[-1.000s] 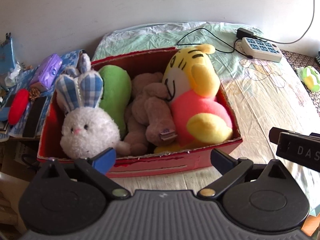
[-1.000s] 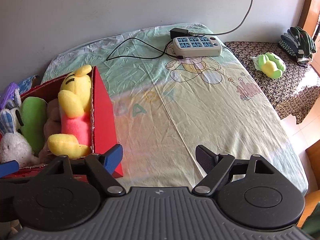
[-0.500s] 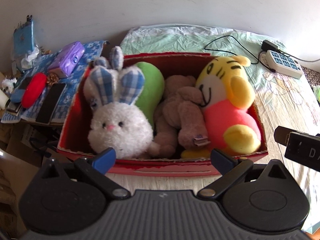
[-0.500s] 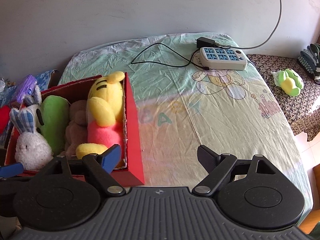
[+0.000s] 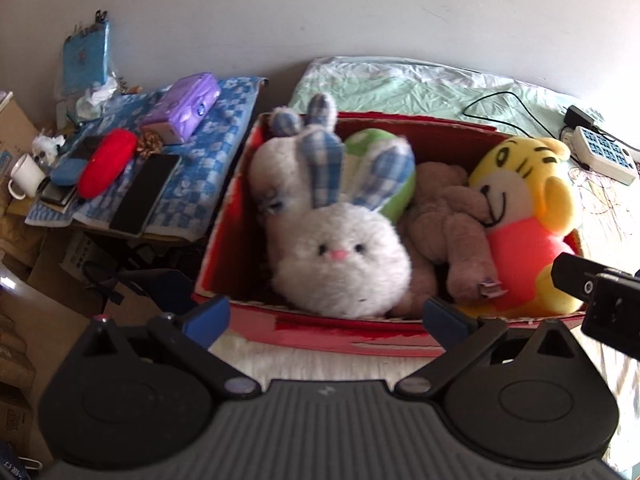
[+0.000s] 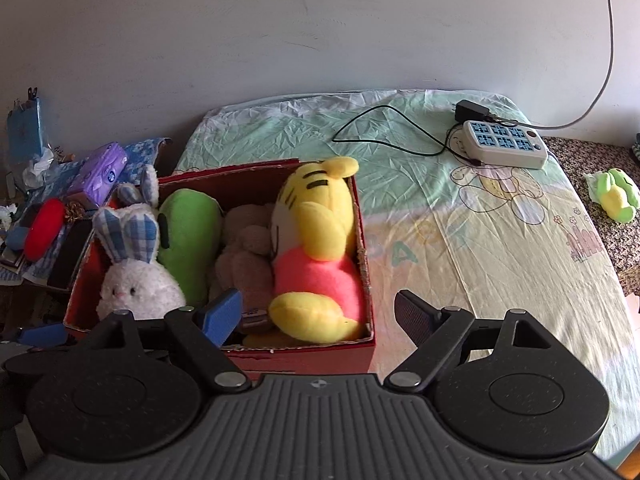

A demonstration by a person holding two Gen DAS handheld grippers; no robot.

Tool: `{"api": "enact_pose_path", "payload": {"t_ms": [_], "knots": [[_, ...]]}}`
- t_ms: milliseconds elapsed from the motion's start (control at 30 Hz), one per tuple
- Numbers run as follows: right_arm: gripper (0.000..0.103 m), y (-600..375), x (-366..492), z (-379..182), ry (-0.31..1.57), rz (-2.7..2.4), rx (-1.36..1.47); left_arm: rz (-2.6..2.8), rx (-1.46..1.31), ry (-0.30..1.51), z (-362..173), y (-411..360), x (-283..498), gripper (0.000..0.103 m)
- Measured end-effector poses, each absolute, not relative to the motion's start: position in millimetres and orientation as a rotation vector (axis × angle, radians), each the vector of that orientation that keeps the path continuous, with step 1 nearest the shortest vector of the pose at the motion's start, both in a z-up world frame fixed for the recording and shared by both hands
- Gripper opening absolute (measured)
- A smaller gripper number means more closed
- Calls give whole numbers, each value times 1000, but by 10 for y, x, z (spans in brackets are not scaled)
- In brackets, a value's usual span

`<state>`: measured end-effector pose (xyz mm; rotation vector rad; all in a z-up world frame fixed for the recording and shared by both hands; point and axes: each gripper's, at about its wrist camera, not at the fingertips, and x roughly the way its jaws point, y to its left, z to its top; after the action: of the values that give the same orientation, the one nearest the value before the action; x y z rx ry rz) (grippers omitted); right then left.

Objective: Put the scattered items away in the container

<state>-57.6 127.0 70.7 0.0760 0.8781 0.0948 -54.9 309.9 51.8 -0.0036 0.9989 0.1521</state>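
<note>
Both views have swung left toward the red cardboard box, now holding the white plush rabbit and yellow tiger toy; left gripper and right gripper gape empty, so tidying looks nearly finished

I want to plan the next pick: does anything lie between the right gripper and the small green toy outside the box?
Nothing visible does. From the right gripper, only bare bedsheet leads toward the green toy; the red box sits to the left.

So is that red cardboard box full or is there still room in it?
Nearly full: the red cardboard box holds a white rabbit, green plush, brown bear and yellow tiger packed side by side.
</note>
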Motion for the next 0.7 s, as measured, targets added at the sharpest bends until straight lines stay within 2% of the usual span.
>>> {"api": "enact_pose_path", "payload": {"t_ms": [700], "knots": [[86, 1911, -694, 671, 872, 79, 14, 206, 4, 955, 539, 3762, -600, 102]]}}
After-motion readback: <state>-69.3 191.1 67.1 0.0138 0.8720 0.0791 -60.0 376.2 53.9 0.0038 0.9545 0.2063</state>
